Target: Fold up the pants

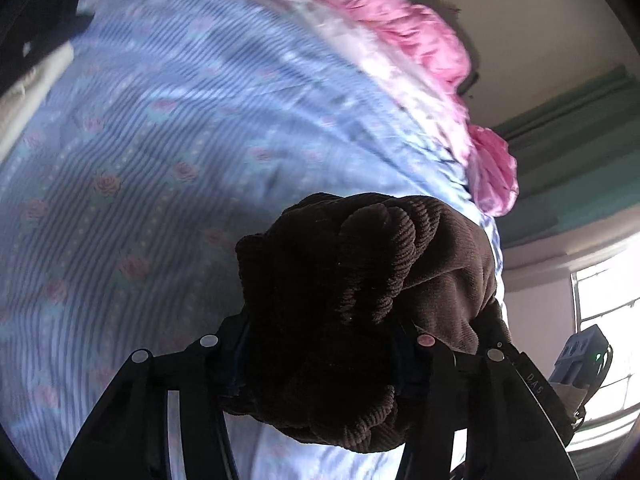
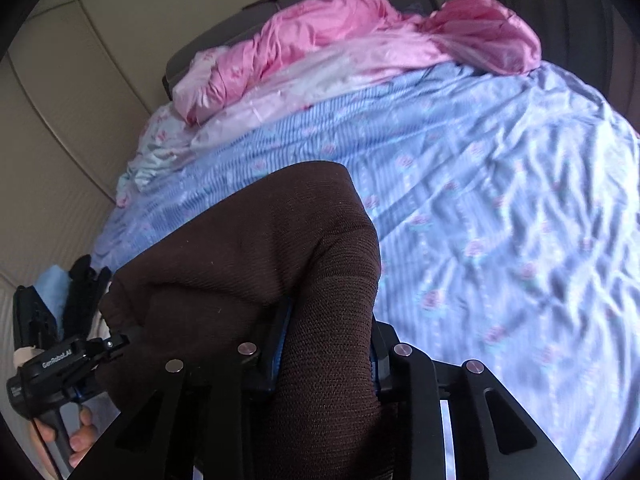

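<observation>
While both of your tools hang above the bed (image 2: 500,200), the fold looks barely begun: the pants (image 2: 248,248) are bunched and draped, with no flat crease or tidy stack to be seen. Your left hand-held gripper (image 1: 320,344) is clenched on a thick wad of them, and your right hand-held gripper (image 2: 320,350) is clamped on another stretch, so the cloth hangs between the two, clear of the sheet in these views. I judge that laying them flat, matching the legs and doubling them over is all still to do. They are dark brown corduroy, finely ribbed, soft and heavy, rolling into fat cords where squeezed. Beneath lies a crumpled blue striped sheet (image 1: 160,140) printed with small roses; at the far end sits a shiny pink quilt (image 2: 320,28), puffy and wrinkled.
</observation>
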